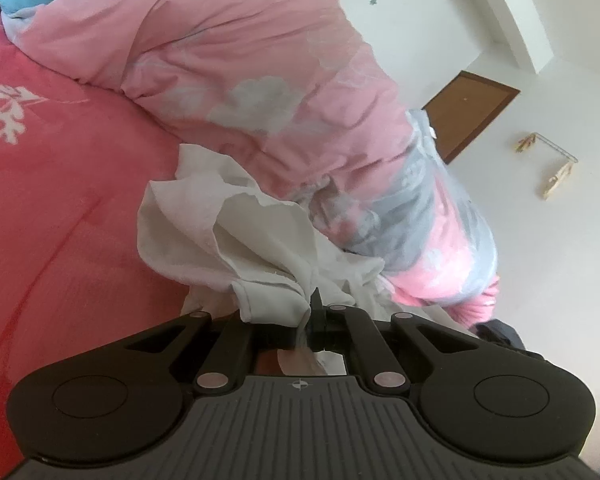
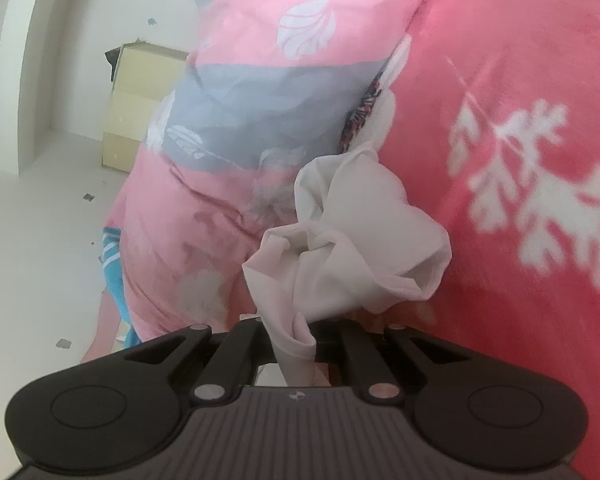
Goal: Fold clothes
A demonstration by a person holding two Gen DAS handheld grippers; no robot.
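Observation:
A crumpled white garment (image 1: 228,232) lies bunched on the red bedspread (image 1: 60,200), right in front of my left gripper (image 1: 314,300). That gripper is shut on a fold of the white cloth, which drapes over its linkage. In the right wrist view the same white garment (image 2: 352,248) rises in a wrinkled bundle from my right gripper (image 2: 300,344). My right gripper is shut on a twisted edge of it. The fingertips of both grippers are mostly hidden by cloth.
A rolled pink quilt (image 1: 240,72) with grey and white leaf print lies along the bed behind the garment, seen as a pink quilt (image 2: 260,100) on the right side too. White floor (image 1: 540,260), a brown panel (image 1: 472,112), a small wooden frame (image 1: 548,164) and a cardboard box (image 2: 140,96) lie beyond the bed.

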